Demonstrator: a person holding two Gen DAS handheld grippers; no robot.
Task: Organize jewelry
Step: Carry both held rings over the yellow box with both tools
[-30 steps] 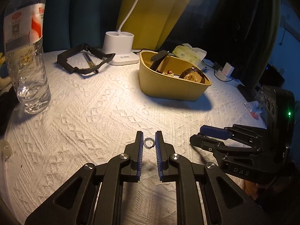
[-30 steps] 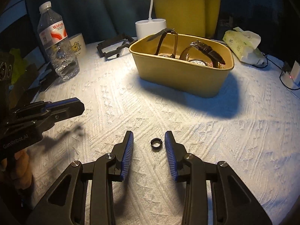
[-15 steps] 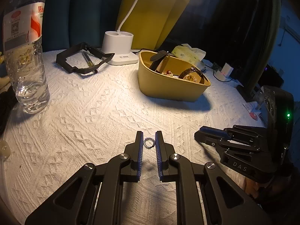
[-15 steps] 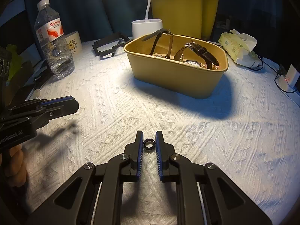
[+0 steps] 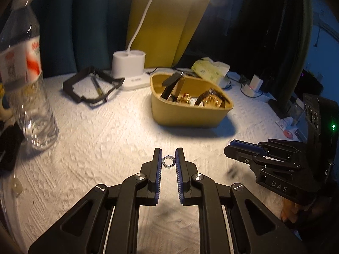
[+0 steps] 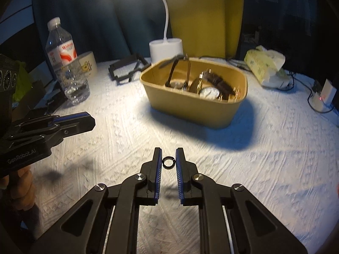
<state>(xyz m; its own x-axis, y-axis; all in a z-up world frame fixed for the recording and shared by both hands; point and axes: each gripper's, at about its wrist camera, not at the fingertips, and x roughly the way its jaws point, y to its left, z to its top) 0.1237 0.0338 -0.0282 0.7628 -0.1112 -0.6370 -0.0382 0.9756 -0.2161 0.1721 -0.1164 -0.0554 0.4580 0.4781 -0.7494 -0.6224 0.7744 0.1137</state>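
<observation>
My left gripper [image 5: 168, 161] is shut on a small silver ring [image 5: 168, 161] and holds it above the white cloth. My right gripper [image 6: 168, 162] is shut on a small black ring [image 6: 168, 162], also lifted off the cloth. A tan box [image 5: 190, 111] holding watches and jewelry stands ahead of both; it also shows in the right wrist view [image 6: 190, 108]. The right gripper shows at the right of the left wrist view [image 5: 241, 149]. The left gripper shows at the left of the right wrist view [image 6: 80, 122].
A water bottle [image 5: 25, 74] stands at the left. A black frame [image 5: 91, 86], a white lamp base [image 5: 129, 66] and a tissue pack [image 5: 211, 69] lie at the back. A charger with cables [image 6: 324, 95] sits at the far right.
My right gripper closed on the black ring and lifted it. Both grippers rose and moved toward the tan box, each with its ring.
</observation>
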